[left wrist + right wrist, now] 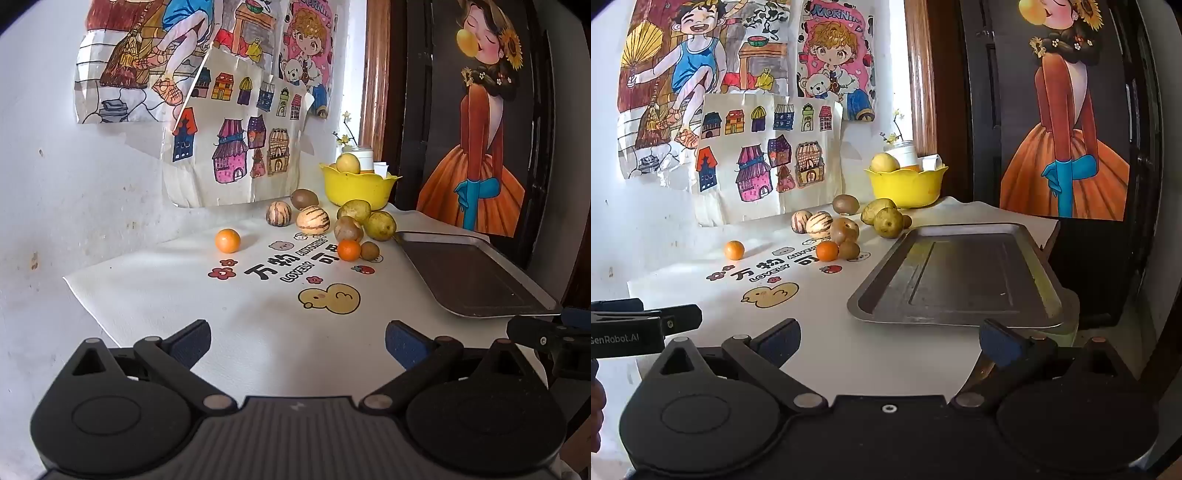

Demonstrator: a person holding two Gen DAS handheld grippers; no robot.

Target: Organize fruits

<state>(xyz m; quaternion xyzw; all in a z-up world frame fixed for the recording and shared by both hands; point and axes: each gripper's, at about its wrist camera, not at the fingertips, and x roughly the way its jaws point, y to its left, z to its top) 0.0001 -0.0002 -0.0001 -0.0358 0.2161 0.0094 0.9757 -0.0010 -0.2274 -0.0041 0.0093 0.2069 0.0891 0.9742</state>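
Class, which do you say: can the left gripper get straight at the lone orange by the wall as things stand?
Probably yes. The left gripper is open and holds nothing, and only bare white mat lies between it and the lone orange, which sits apart from the other fruit.

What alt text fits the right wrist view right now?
The open, empty right gripper hovers over a white printed mat before an empty grey metal tray. Loose fruits, including two small oranges, lie beyond, near a yellow plastic bowl.

Left hand-held gripper [297, 343] and right hand-held gripper [889, 341] gape wide, tilted downward.
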